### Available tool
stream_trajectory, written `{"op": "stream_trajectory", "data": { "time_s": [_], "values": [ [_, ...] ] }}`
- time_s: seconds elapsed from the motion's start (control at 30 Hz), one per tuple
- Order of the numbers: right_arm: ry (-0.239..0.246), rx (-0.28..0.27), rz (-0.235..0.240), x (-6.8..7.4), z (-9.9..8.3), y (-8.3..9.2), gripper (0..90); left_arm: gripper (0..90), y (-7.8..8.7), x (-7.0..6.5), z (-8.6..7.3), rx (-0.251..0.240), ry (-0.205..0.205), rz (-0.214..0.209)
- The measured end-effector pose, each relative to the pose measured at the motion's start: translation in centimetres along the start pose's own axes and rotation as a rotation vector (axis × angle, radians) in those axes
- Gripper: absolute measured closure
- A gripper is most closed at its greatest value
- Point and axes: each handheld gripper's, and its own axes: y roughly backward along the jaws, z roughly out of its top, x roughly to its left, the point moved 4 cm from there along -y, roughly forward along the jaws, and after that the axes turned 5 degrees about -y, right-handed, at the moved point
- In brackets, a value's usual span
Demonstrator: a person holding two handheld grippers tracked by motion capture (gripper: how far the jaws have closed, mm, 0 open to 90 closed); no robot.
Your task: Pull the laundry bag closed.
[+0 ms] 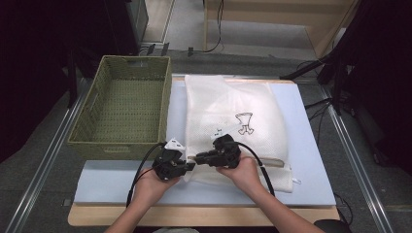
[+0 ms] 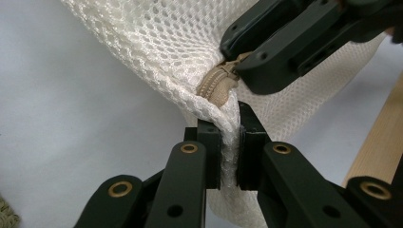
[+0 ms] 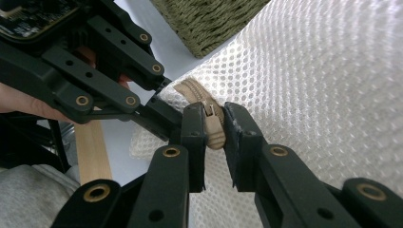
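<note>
A white mesh laundry bag (image 1: 228, 111) with a black drawing on it lies on the pale blue mat (image 1: 311, 160). At its near left corner runs a tan zipper (image 2: 216, 83). My left gripper (image 2: 230, 142) is shut on the mesh corner just beside the zipper's end, the fabric squeezed between its pads. My right gripper (image 3: 215, 123) is shut on the tan zipper pull (image 3: 215, 135), right next to the left one. In the high view both grippers, left (image 1: 189, 165) and right (image 1: 199, 157), meet tip to tip at that corner, each held in a hand.
A green woven basket (image 1: 119, 143) stands at the left of the mat, close to the bag's left edge. The wooden table edge (image 1: 194, 216) runs along the front. Cables trail back from both grippers toward the person.
</note>
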Motion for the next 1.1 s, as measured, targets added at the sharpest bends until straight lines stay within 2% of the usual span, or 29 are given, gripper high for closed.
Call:
{"op": "stream_trajectory", "data": {
  "time_s": [0.13, 0.27, 0.4, 0.53, 0.6, 0.7, 0.77, 0.9, 1.03, 1.1],
  "values": [
    [0.019, 0.009, 0.000, 0.2, 0.0, -0.1, 82.7, 82.5, 0.1, 0.3, -0.1, 0.007, 0.000, -0.013],
    [0.049, 0.018, -0.030, 0.2, -0.1, -0.1, 82.9, 78.0, 0.5, 0.4, 0.1, -0.010, 0.010, -0.024],
    [0.045, 0.019, -0.031, 0.1, -0.1, 0.1, 82.8, 72.7, 1.0, 0.4, 0.4, -0.013, -0.007, -0.023],
    [0.048, 0.017, -0.029, 0.1, -0.1, 0.1, 82.9, 70.9, 1.3, 0.8, 0.6, -0.025, 0.008, -0.042],
    [0.048, 0.019, -0.029, 0.1, -0.2, 0.2, 82.8, 72.1, 1.3, 1.1, 0.7, -0.027, 0.028, -0.065],
    [0.051, 0.018, -0.028, 0.1, -0.2, 0.1, 82.8, 82.1, 1.3, 1.3, 0.7, -0.017, 0.038, -0.073],
    [0.053, 0.020, -0.024, 0.1, -0.2, 0.1, 82.7, 84.6, 1.4, 1.3, 0.7, -0.014, 0.048, -0.081],
    [0.051, 0.017, -0.010, 0.1, -0.2, 0.0, 81.6, 85.5, 1.7, 1.2, 0.8, -0.017, 0.051, -0.078],
    [0.085, 0.024, -0.019, 0.2, -0.2, -0.3, 81.6, 85.5, 1.7, 1.2, 0.7, -0.012, 0.051, -0.074],
    [0.086, 0.027, -0.021, 0.2, -0.2, -0.4, 82.3, 85.6, 1.7, 1.2, 0.7, -0.013, 0.053, -0.074]
  ]
}}
